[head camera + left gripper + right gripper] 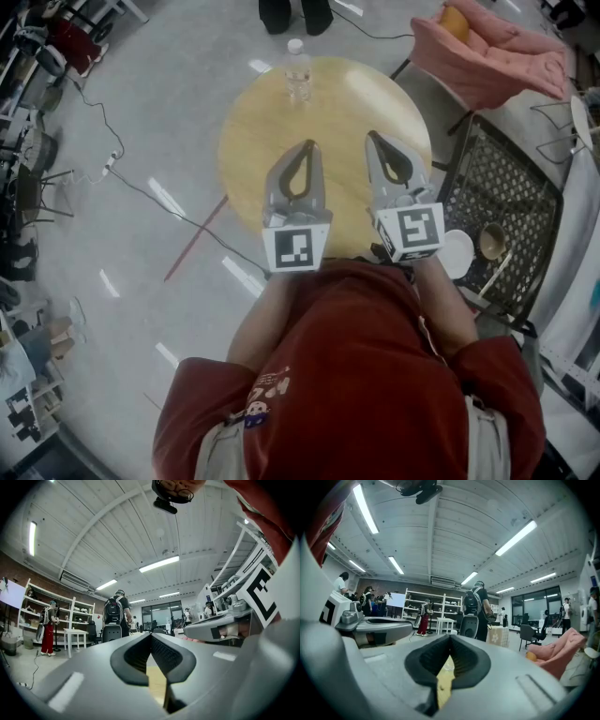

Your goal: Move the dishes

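A round yellow wooden table (328,108) is standing on the grey floor (169,112), with both grippers hovering over its near half. A black metal mesh stand (511,183) is sitting just right of the table. One pink padded chair (502,52) is sitting beyond it, with one orange round object (453,21) on it.

The left gripper (307,144) and the right gripper (373,135) are pointing side by side across the table. Each one's jaws are pressed together with nothing between them; only a slice of yellow tabletop is showing through the pad gap in each gripper view.

One clear plastic water bottle (297,71) is standing upright at the table's far edge, ahead of the jaws and apart from them.

Two dishes are sitting side by side on the near end of the mesh stand: one white round dish (457,253) and one brown bowl (491,241). They are lying right of the right gripper's marker cube, behind its jaw tips and well apart from both jaws. One pale stick-like utensil (494,275) is lying beside them; I cannot tell what kind.
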Demonstrator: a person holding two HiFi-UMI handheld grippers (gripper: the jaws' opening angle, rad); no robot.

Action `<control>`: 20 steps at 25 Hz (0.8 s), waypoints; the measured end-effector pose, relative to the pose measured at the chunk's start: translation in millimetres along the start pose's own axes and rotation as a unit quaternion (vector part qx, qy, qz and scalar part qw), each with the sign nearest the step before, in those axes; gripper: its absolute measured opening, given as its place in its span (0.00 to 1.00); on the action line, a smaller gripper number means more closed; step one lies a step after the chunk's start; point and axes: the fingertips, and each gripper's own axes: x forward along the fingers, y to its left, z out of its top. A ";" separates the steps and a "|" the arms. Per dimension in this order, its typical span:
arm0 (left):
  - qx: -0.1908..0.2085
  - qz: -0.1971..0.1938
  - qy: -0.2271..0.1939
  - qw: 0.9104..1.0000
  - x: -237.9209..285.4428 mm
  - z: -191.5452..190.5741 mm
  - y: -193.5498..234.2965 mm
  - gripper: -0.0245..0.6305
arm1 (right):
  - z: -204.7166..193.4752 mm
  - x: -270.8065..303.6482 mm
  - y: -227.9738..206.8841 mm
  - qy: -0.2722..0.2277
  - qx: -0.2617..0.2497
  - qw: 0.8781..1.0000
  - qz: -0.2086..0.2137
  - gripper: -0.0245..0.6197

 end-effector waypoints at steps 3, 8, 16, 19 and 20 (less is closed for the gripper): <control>-0.003 0.001 0.004 1.000 0.1 -1.8 1.4 0.05 | -1.1 1.1 0.8 0.003 0.000 1.000 0.001 0.04; -0.004 0.002 0.002 1.000 0.7 -1.6 2.9 0.05 | -1.8 1.6 -0.3 0.006 -0.002 1.000 -0.001 0.04; -0.006 0.001 0.004 1.000 0.4 -2.8 4.4 0.05 | -2.1 3.8 1.8 0.006 -0.002 1.000 -0.001 0.04; -0.008 -0.001 0.006 1.000 0.0 -4.5 3.2 0.05 | -3.9 3.0 1.3 0.009 -0.002 1.000 -0.002 0.04; -0.008 -0.002 0.007 1.000 0.0 -5.1 2.5 0.05 | -4.5 2.7 0.9 0.010 -0.003 1.000 -0.002 0.04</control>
